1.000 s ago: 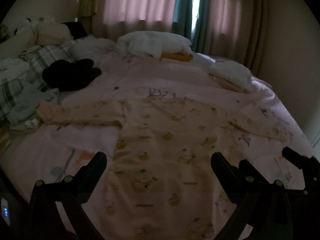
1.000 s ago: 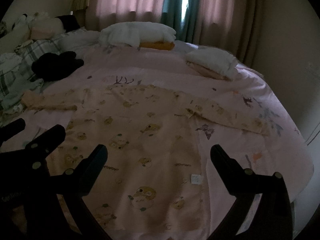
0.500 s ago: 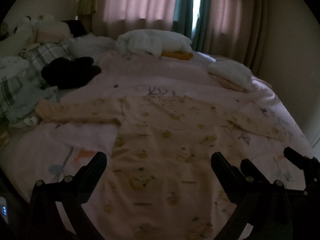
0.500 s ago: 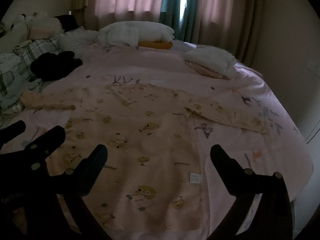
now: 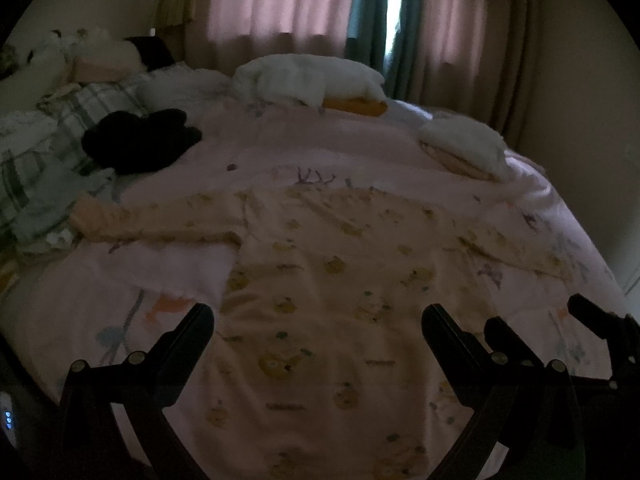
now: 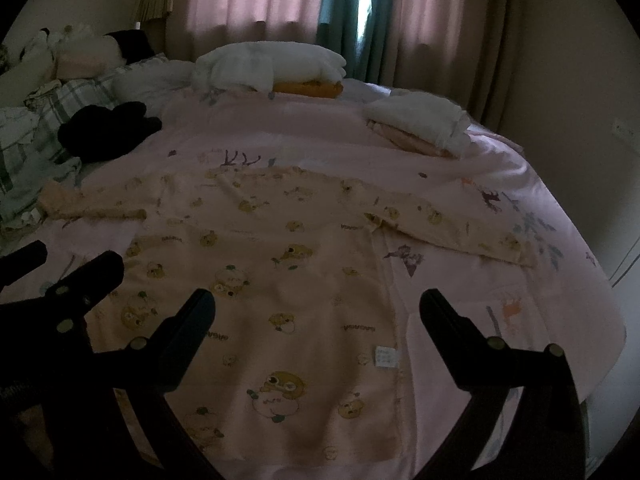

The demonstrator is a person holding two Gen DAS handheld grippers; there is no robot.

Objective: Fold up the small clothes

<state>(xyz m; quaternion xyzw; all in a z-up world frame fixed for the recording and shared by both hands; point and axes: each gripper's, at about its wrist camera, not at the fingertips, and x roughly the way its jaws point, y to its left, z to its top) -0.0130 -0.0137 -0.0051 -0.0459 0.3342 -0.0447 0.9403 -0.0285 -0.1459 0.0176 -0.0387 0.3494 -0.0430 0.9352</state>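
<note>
A small peach long-sleeved top (image 5: 328, 280) (image 6: 272, 280) printed with cartoon animals lies flat on the pink bedspread (image 5: 320, 152) (image 6: 520, 184), both sleeves spread out sideways. A white label (image 6: 386, 357) shows near its right hem. My left gripper (image 5: 318, 320) hangs open above the lower body of the top, touching nothing. My right gripper (image 6: 316, 306) is open too, over the lower right part of the garment. In the left wrist view the right gripper (image 5: 552, 328) shows at the right edge; in the right wrist view the left gripper (image 6: 72, 276) shows at the left.
A black garment (image 5: 140, 140) (image 6: 104, 130) lies at the left. Plaid bedding (image 5: 48, 152) is heaped beyond it. White pillows with an orange item (image 5: 312, 80) (image 6: 276, 64) sit at the back. A folded white and peach stack (image 5: 464, 144) (image 6: 420, 124) rests at the right. Curtains (image 5: 320, 0) hang behind.
Both grippers have drifted slightly back and up over the top, so a little more of the bed shows. Both stay open and the garment has not moved.
</note>
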